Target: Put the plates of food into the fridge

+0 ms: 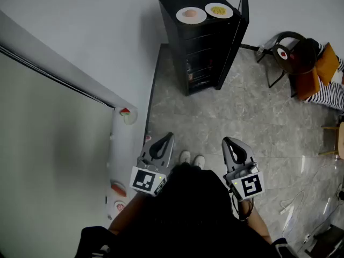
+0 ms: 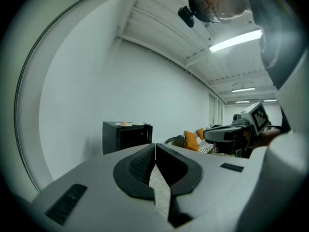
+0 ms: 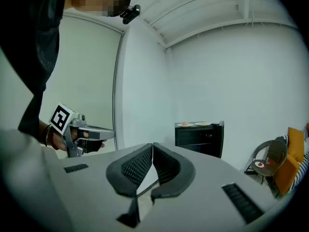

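Note:
A small black fridge (image 1: 207, 42) stands against the far wall with its door (image 1: 235, 34) swung open to the right. On its top sit two white plates: one with pinkish food (image 1: 191, 14) and one with yellow food (image 1: 219, 10). Both show small in the left gripper view, fridge (image 2: 126, 135), and in the right gripper view, fridge (image 3: 199, 138). My left gripper (image 1: 168, 136) and right gripper (image 1: 226, 140) are held level near my body, far from the fridge. Both are shut with nothing between the jaws.
A white wall runs along the left with a ledge holding small items (image 1: 127, 114). A round stool (image 1: 284, 55) with a red-marked plate and a seated person in stripes (image 1: 330, 85) are at the right. Cables (image 1: 293, 200) lie on the stone floor at lower right.

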`<state>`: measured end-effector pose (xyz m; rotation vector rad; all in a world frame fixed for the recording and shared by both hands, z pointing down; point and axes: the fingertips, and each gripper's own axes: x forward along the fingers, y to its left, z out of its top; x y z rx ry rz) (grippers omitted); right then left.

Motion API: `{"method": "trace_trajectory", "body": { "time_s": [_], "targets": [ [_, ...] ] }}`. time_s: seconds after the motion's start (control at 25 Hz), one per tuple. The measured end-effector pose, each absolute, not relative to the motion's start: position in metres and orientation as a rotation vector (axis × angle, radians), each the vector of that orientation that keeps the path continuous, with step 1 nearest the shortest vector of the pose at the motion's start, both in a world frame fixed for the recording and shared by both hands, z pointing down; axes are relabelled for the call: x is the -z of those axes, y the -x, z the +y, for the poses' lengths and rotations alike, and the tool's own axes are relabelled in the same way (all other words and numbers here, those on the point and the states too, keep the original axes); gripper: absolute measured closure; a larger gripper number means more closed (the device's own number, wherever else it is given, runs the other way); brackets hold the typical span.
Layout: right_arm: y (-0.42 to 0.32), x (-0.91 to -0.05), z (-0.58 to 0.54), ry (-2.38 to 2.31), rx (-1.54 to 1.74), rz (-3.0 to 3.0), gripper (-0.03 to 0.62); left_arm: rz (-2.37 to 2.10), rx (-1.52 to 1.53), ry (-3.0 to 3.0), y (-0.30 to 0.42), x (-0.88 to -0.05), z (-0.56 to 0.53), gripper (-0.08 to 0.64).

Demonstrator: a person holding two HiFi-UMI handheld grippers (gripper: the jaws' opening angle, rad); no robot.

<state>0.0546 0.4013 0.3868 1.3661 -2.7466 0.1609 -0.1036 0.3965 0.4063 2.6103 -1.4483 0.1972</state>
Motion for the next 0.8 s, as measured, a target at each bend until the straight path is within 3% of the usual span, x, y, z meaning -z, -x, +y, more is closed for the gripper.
{"method": "trace_trajectory", "body": {
  "time_s": [0.16,0.8],
  "targets": [
    [-0.051,-0.388,0.404,-1.361,-0.136,-2.743,0.568,-1.501,-0.077,-2.592,0.111,-0.394,0.397,0.537],
    [-0.106,-0.402,0.402,-1.432,-0.216,-2.8,0.568,-1.501,-0.124,-2.516,0.09,-0.416,0.399,0.537]
  ]
}}
